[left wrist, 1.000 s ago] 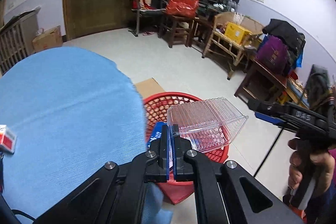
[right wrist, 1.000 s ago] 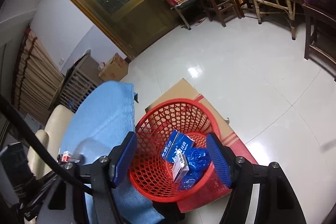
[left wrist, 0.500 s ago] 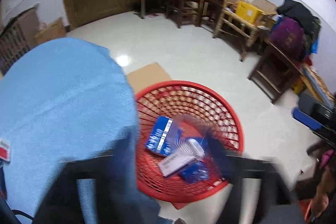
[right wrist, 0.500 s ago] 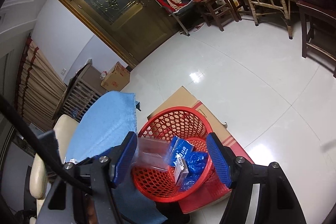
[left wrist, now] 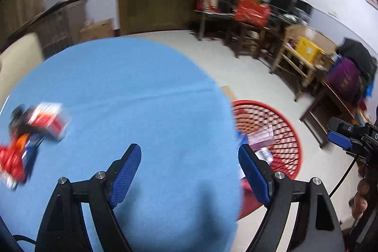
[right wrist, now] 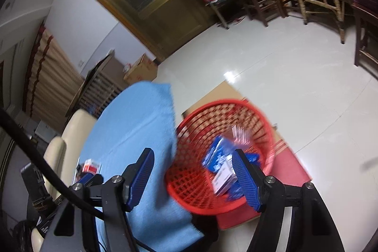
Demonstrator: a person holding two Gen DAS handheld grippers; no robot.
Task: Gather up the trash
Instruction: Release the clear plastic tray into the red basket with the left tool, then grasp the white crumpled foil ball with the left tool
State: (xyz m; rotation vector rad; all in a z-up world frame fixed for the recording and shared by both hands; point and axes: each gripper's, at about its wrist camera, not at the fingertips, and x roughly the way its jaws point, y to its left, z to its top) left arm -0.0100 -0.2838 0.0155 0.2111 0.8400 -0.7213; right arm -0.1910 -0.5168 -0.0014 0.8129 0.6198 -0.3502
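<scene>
My left gripper is open and holds nothing; it hovers over the blue tablecloth. At the cloth's left lies a blurred pile of trash: a red and white box and red wrappers. To the right, on the floor, stands the red mesh basket with the clear plastic container inside. My right gripper is open and empty above the red mesh basket, which holds a blue box, a white box and the clear plastic container.
A flat cardboard sheet and a red mat lie under the basket. A cream chair stands behind the table. Wooden chairs, a yellow box and bags line the far wall. A person's hand holds the other gripper at the right edge.
My left gripper let go of the clear plastic container, which dropped into the red basket, and then swung left over the blue cloth. The right gripper shifted a little and stayed open.
</scene>
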